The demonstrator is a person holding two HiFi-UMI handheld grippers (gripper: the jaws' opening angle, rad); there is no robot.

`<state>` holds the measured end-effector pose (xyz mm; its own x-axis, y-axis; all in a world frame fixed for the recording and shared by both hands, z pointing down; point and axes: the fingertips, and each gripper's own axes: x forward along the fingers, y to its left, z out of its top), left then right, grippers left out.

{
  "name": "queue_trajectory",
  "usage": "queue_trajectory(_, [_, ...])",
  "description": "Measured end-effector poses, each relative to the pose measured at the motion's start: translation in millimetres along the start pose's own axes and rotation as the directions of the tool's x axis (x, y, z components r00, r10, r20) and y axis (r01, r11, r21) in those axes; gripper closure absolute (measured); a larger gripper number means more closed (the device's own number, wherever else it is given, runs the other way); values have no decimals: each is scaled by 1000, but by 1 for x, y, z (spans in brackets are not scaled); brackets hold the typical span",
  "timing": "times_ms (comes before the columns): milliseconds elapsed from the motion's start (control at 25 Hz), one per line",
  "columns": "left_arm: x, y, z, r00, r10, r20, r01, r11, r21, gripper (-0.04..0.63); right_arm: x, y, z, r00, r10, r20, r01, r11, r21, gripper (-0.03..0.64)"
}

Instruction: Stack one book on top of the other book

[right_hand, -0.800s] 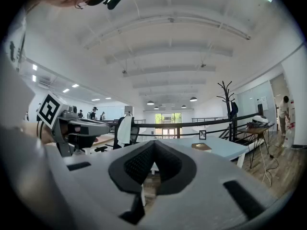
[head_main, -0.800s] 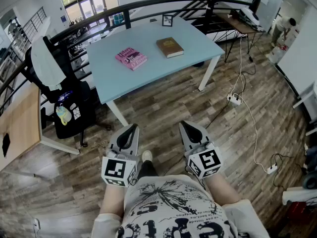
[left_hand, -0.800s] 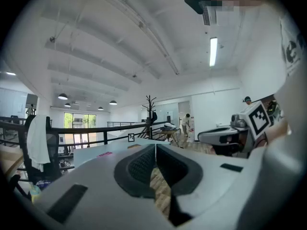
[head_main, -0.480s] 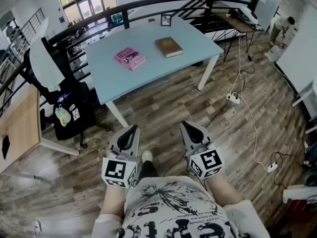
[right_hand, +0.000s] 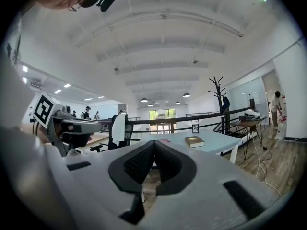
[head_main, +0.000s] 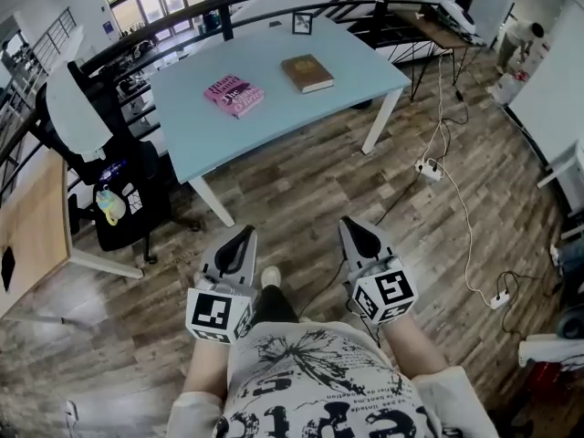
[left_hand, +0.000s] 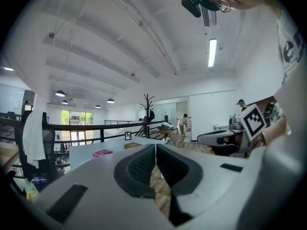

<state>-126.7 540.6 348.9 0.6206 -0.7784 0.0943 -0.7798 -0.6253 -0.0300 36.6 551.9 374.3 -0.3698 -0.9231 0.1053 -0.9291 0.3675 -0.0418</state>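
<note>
Ceiling lamps (left_hand: 212, 51), unseen from head view

No legible text anywhere

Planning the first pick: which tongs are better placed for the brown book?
Right, likely: the brown book lies on the side of the right tongs; the pink book faces the left tongs.

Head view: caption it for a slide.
Left gripper and right gripper, shut, face a table with pink book and brown book apart.
</note>
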Motion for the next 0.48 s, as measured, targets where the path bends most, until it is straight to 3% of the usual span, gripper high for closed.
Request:
queue_trajectory(240, [30,30,-10,999,23,-25,-24,999,-31,584,30,-12,-5,1000,9,-15,-9,1000,11,623])
queue_trajectory(480, [89,88,-12,1000,18,-21,-19,999,-36,584,98,-33,-3,999,-12,-44,11,999,-33,623])
